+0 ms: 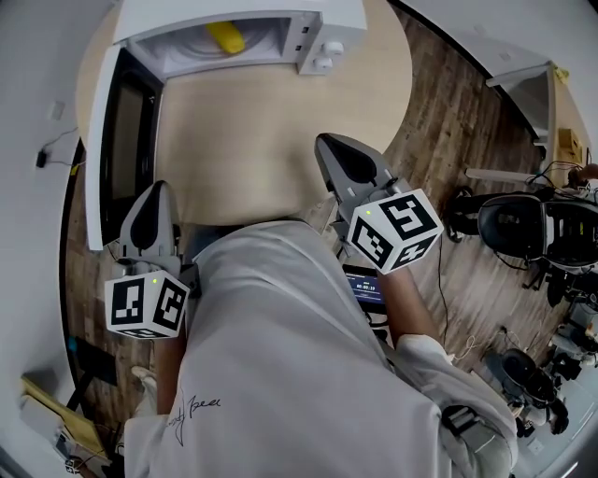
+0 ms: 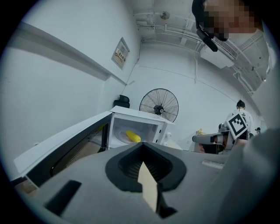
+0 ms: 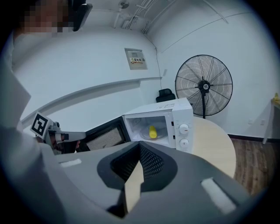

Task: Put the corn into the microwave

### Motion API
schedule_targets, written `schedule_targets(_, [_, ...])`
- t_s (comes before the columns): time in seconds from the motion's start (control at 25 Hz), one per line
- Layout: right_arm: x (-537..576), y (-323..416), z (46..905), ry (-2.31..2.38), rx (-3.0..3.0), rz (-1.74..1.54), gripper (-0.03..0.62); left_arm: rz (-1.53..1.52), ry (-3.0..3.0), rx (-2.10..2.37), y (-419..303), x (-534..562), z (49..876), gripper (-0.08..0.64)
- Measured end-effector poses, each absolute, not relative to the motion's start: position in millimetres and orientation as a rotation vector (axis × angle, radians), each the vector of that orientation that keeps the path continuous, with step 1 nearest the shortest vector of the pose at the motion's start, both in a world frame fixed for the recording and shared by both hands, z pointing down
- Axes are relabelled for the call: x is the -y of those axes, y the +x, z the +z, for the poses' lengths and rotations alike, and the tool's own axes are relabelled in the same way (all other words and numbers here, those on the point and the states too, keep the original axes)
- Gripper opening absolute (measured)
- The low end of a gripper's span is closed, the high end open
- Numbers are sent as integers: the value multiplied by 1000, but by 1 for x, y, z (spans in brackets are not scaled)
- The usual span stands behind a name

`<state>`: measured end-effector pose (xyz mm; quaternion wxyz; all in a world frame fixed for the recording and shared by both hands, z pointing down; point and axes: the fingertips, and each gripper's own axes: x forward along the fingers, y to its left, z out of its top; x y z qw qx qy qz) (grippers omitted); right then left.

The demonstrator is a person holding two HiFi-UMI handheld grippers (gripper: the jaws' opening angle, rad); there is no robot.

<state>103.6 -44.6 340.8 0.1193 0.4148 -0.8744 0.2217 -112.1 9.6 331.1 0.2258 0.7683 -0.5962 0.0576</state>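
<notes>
The yellow corn (image 1: 227,37) lies on the turntable inside the white microwave (image 1: 322,21), whose door (image 1: 101,140) swings wide open to the left. The left gripper view shows the corn (image 2: 133,136) in the lit cavity, and in the right gripper view the corn (image 3: 152,131) sits in the same place. My left gripper (image 1: 159,187) is shut and empty, close to the person's body, by the door's outer edge. My right gripper (image 1: 324,140) is also shut and empty, over the table's near edge, well short of the microwave.
The microwave stands at the far side of a round wooden table (image 1: 280,121). A pedestal fan (image 3: 203,85) stands behind it by the wall. Dark chairs and gear (image 1: 523,229) crowd the wooden floor on the right, with a white stand (image 1: 528,89) beyond.
</notes>
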Motion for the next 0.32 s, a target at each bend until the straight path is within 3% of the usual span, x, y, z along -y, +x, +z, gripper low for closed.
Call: schedule_targets(0.32, [45,97,346,1168,2541,614,11,175,2111,1664,-117,-12,333,-11])
